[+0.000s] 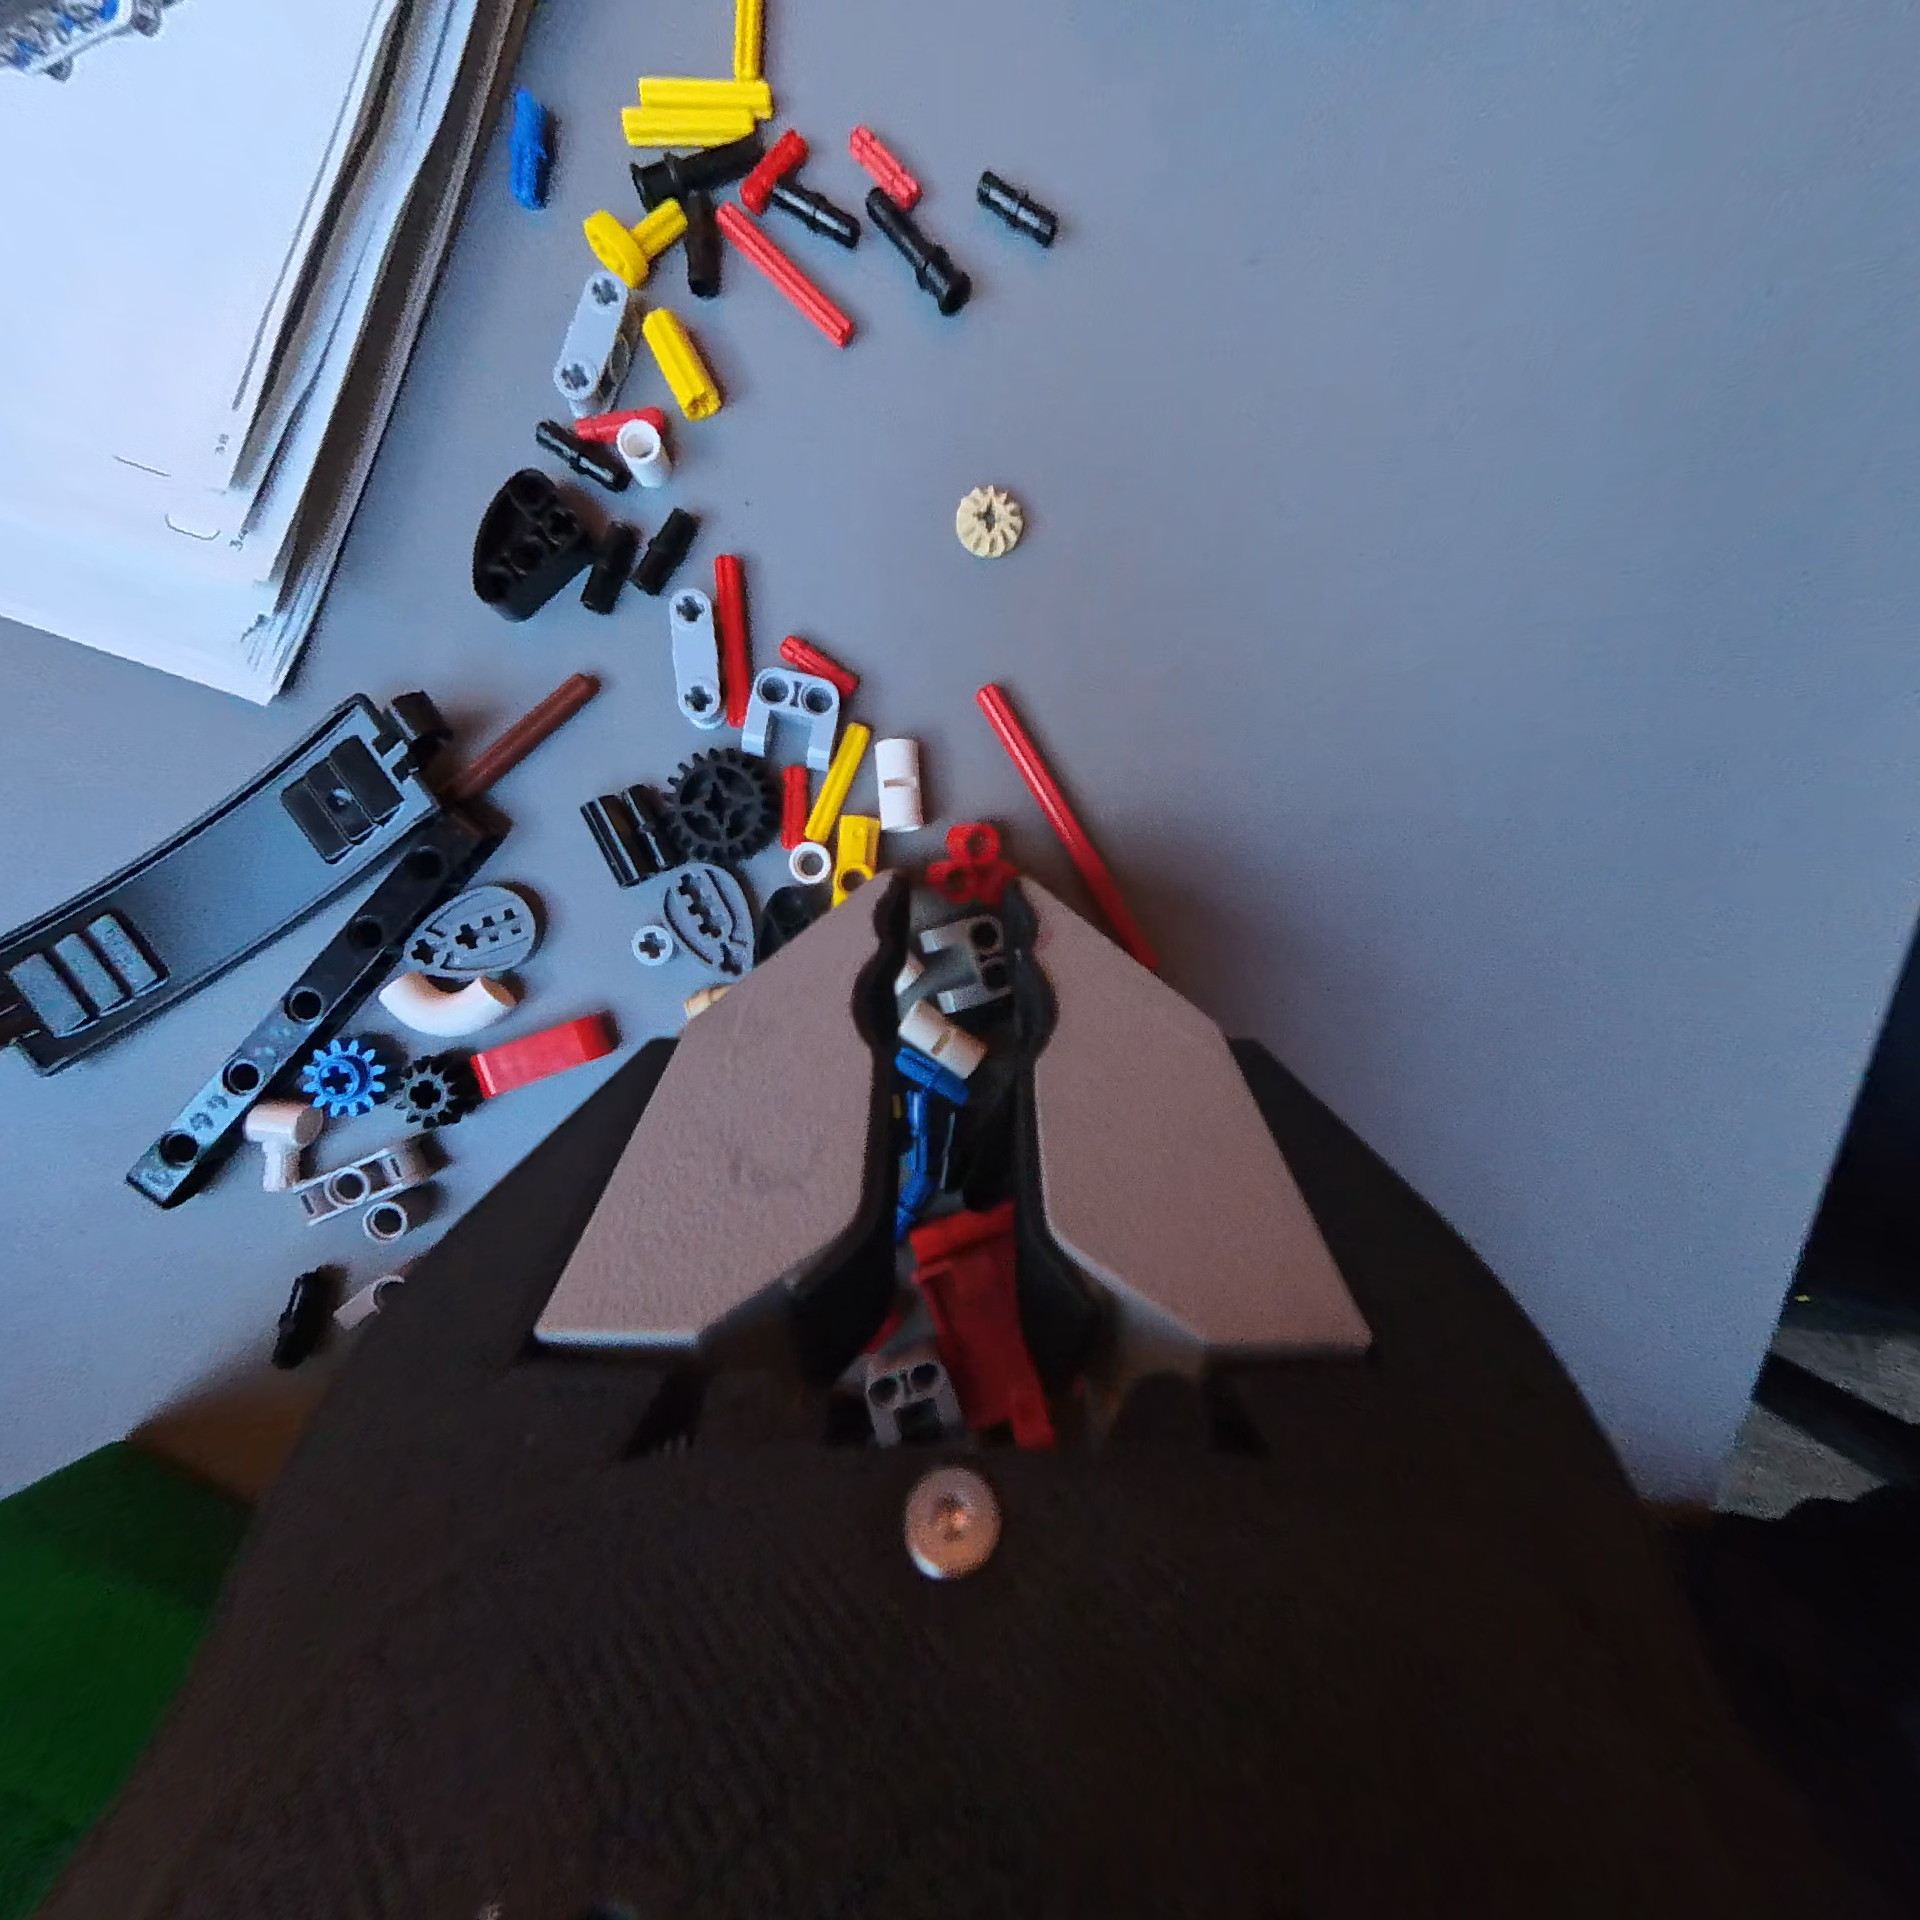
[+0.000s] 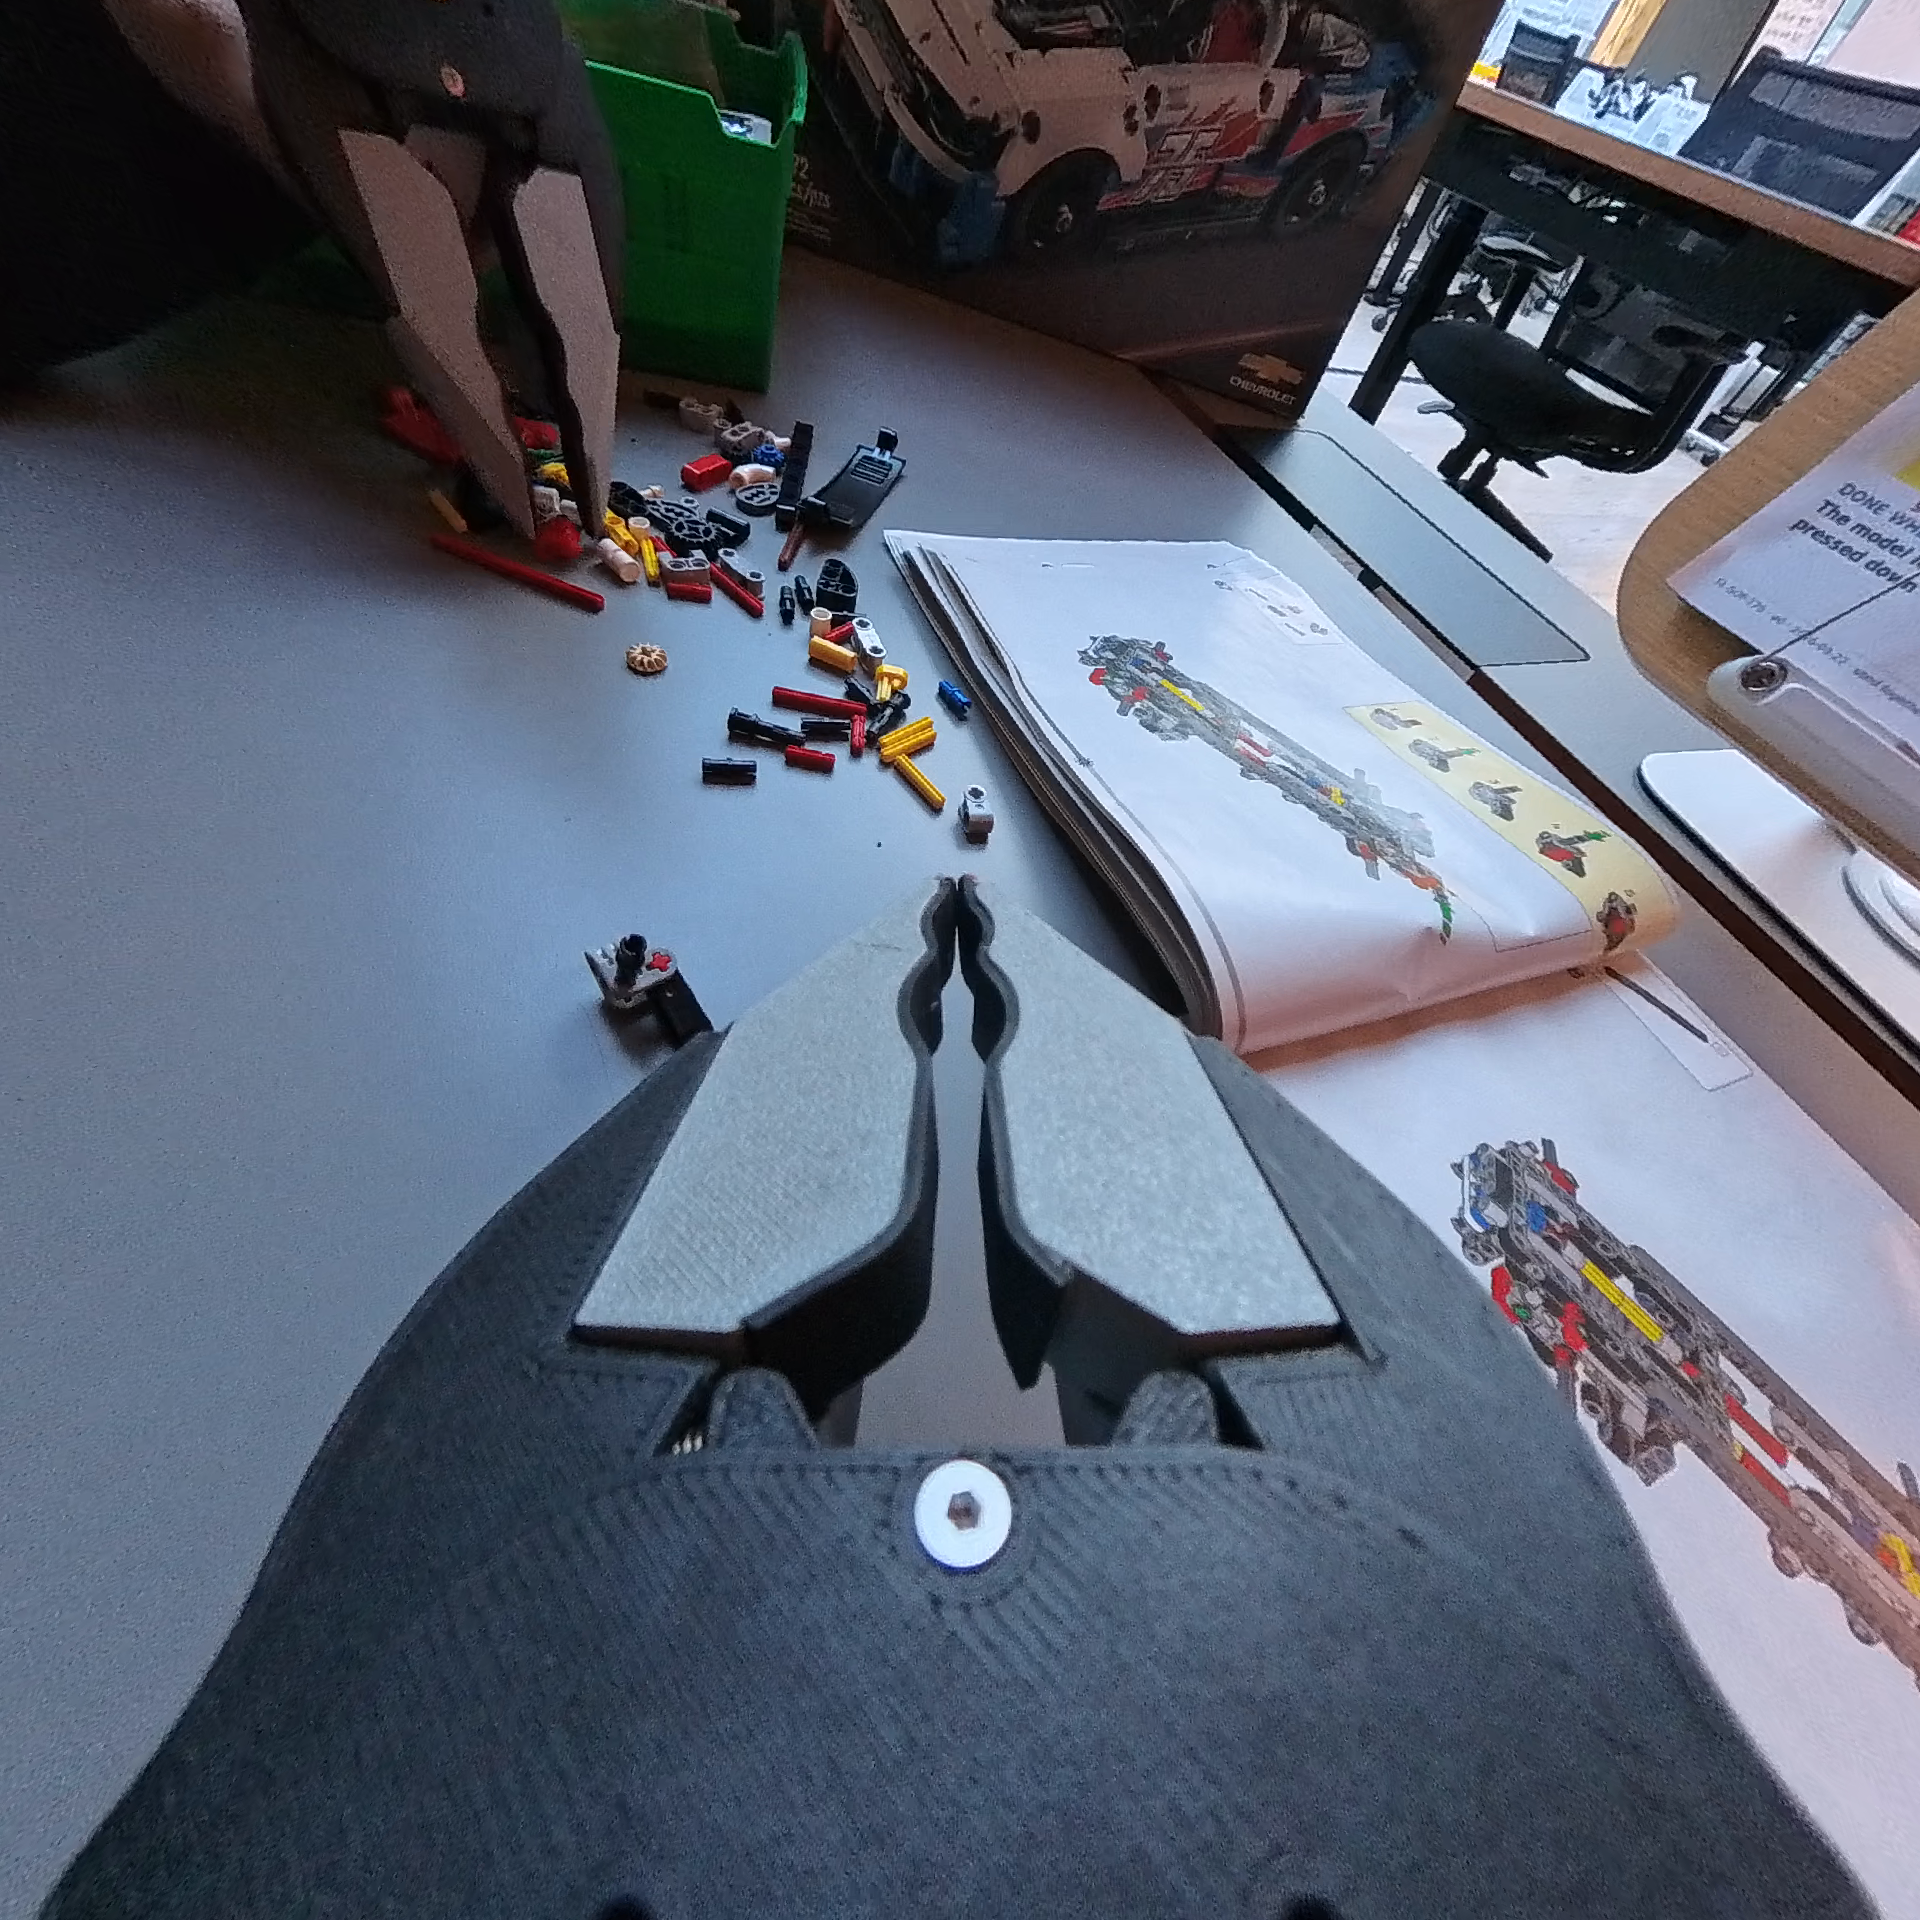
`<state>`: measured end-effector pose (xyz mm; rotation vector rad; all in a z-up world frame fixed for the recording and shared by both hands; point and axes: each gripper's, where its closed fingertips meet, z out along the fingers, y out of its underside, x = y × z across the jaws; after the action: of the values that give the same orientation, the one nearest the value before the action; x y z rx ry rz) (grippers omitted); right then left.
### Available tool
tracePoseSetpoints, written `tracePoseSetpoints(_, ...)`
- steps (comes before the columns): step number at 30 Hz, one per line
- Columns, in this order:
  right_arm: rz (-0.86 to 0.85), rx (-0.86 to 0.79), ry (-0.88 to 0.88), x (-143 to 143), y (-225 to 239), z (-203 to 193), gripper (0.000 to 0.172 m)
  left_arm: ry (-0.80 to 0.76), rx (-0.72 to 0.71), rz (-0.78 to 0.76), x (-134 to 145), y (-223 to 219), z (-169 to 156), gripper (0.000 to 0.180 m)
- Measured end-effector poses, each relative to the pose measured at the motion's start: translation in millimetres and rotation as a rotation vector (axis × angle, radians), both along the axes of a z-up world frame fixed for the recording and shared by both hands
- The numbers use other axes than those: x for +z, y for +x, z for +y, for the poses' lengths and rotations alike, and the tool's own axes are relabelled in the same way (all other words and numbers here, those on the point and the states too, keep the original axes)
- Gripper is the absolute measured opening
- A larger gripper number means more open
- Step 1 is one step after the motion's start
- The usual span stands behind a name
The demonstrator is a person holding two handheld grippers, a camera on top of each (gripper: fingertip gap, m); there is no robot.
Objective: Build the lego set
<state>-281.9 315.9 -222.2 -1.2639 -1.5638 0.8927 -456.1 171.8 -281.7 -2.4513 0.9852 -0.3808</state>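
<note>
My left gripper [image 1: 958, 881] is open, tips down over a scatter of small building-toy parts on the grey table [image 1: 1403, 520]. A small red three-ring connector [image 1: 968, 860] lies on the table between its fingertips, and the pads stand a little clear of it. Grey [image 1: 966, 956], white, blue and red pieces show through the gap below the fingers. The right wrist view shows this gripper [image 2: 561, 520] at the far left with the red connector [image 2: 561, 536] at its tips. My right gripper [image 2: 956, 883] is shut and empty, low over bare table.
A long red axle [image 1: 1060, 821] and a tan gear [image 1: 989, 522] lie right of the pile. A black curved panel [image 1: 208, 894] lies at left. An open instruction booklet [image 2: 1299, 779], a small grey sub-assembly [image 2: 639, 977], a green bin [image 2: 707, 208] and a box [image 2: 1091, 156] are around. Some 25 cm of space lies between my two pairs of fingers. The tan gear [image 1: 989, 522] is about 7 cm from my left fingertips and 15 cm from my right. The right camera catches it too, in the right wrist view [image 2: 642, 652].
</note>
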Motion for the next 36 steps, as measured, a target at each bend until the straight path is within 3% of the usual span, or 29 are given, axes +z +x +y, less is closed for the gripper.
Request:
tracePoseSetpoints(5, -0.004, 0.018, -0.008, -0.5, -1.7, -2.9, 0.000, 0.041, -0.066, 0.002, 3.9, 9.7, -3.8, 0.017)
tracePoseSetpoints(21, -0.002, 0.040, -0.025, 1.8, -3.2, -5.8, 0.000, 0.144, -0.067, 0.067, 5.8, 11.5, 12.7, 0.014)
tracePoseSetpoints(25, 0.019, 0.047, -0.021, 9.1, -1.5, -7.8, 0.000, 0.278, -0.027, -0.121, 44.8, 27.4, 29.1, 0.014)
tracePoseSetpoints(27, 0.028, 0.077, -0.017, 13.2, 0.0, -14.5, 0.000, 0.262, -0.015, -0.238, 58.1, 48.7, 36.3, 0.013)
tracePoseSetpoints(30, 0.028, 0.181, 0.021, 17.6, 3.8, -37.9, 0.003, 0.055, 0.035, -0.454, 62.3, 94.0, 45.3, 0.013)
tracePoseSetpoints(33, 0.022, 0.227, 0.145, 20.4, 6.3, -57.1, 0.004, -0.158, -0.072, -0.748, 79.7, 151.1, 41.0, 0.013)
tracePoseSetpoints(36, 0.009, 0.246, 0.283, 22.4, 7.9, -72.4, 0.004, -0.256, -0.107, -0.763, 64.9, 178.8, 45.9, 0.014)
